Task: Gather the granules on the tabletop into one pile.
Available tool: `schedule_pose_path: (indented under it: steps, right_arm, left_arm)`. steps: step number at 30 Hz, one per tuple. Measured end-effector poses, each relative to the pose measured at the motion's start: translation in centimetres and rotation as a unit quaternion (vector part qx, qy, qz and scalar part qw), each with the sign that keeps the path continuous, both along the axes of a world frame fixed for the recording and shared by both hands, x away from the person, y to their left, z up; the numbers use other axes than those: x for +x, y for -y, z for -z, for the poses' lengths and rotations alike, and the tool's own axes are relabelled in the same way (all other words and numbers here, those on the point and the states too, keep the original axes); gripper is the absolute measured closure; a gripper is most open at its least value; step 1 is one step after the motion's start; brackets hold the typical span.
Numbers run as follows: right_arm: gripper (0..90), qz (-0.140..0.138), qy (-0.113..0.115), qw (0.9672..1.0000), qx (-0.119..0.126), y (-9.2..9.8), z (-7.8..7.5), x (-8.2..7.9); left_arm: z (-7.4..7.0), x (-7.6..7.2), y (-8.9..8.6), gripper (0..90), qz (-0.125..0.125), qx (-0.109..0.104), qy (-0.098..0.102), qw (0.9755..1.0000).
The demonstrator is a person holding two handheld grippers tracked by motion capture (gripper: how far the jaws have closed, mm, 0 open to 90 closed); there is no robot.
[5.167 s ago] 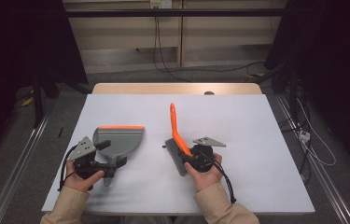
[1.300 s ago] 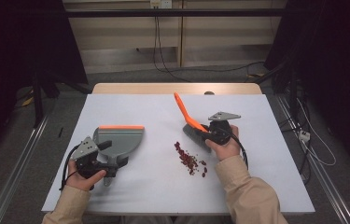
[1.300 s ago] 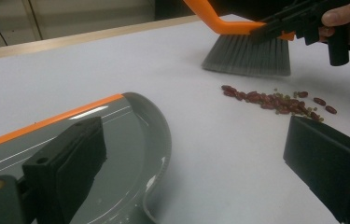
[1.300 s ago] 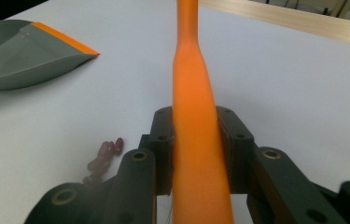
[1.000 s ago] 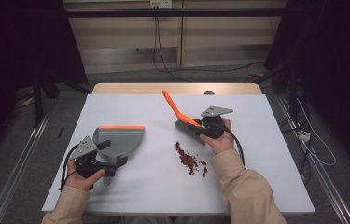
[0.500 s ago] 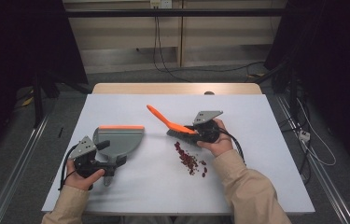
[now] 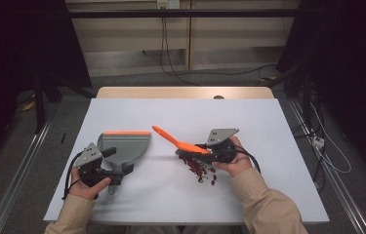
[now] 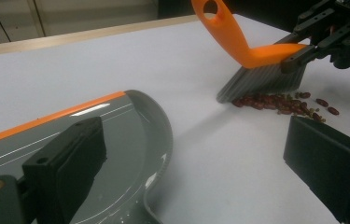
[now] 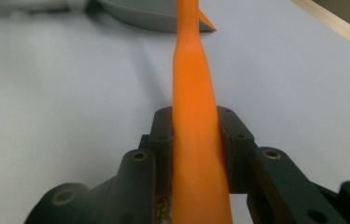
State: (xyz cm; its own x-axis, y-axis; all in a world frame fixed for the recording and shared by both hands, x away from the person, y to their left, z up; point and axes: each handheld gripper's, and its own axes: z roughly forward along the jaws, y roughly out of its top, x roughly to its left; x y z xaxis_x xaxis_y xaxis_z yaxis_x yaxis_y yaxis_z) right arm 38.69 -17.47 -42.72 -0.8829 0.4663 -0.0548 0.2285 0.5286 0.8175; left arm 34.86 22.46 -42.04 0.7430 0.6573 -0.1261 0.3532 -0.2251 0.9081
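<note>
Two grippers are in our hands at the near side of the white table (image 7: 268,126). Our left gripper (image 7: 103,168) has its jaws clenched on the handle of the grey dustpan (image 7: 124,146), which lies flat on the table with its orange edge away from us. Our right gripper (image 7: 209,152) has its jaws clamped tight on the orange brush (image 7: 178,142). The grey bristles touch the table at the edge of a small pile of red beans (image 7: 201,168). The brush handle points toward the dustpan, a little way off.
</note>
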Motion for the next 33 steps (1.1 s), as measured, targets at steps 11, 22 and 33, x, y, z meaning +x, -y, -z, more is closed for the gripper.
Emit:
schedule_pose_path:
  steps: [11,22,33]
  right_arm:
    - [71.2,0.033,0.005,0.9990,0.031,0.4,-0.5,-0.5]
    - [71.2,0.203,0.010,0.9767,0.070,3.6,-1.2,-3.3]
    - [71.2,0.358,0.019,0.9296,0.084,4.1,0.1,-8.2]
  left_arm:
    - [-0.1,0.0,0.0,5.5,0.000,-0.004,0.000,1.0000]
    - [-0.1,0.1,-0.1,5.5,0.013,-0.012,0.002,0.9998]
    - [-0.3,-0.2,0.0,5.5,0.015,-0.013,0.007,0.9998]
